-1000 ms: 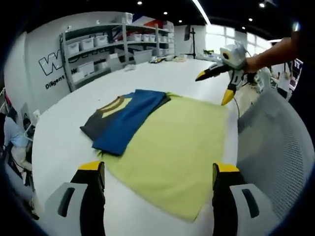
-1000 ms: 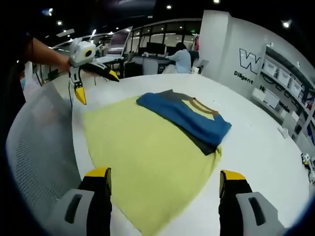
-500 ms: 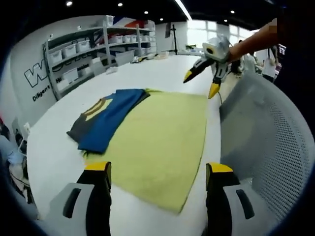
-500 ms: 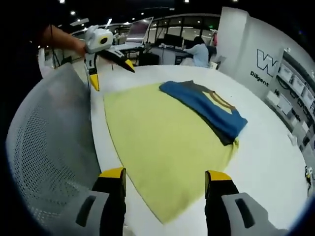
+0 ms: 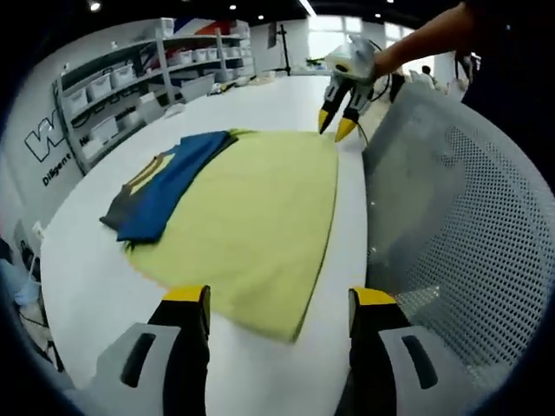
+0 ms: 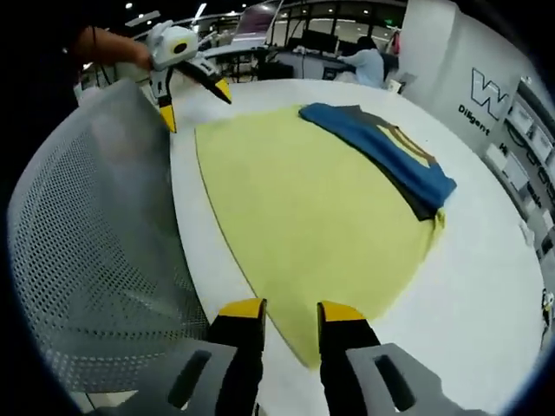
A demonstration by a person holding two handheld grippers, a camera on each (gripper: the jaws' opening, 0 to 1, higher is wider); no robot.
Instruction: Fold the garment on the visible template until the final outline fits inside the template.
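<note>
The folded blue shirt (image 5: 165, 180) lies on the far edge of the yellow mat (image 5: 251, 217), on the white table (image 5: 87, 269). At the mat's near corner the right gripper (image 6: 290, 314) hovers, jaws narrow; the left gripper (image 5: 277, 299) hangs wide. A mesh chair (image 6: 95, 260) is beside the mat.

Right claw (image 6: 290, 314) at 6 o'clock, jaws nearly closed, poised at the near corner of the yellow template (image 6: 312, 208) lying flat on the white worktop (image 6: 486, 286). Folded blue garment (image 6: 381, 156) rests on the template's 2 o'clock edge. Left claw (image 6: 192, 102) at 11 o'clock, jaws parted. Mesh chair back (image 6: 95, 234) at 9 o'clock.
</note>
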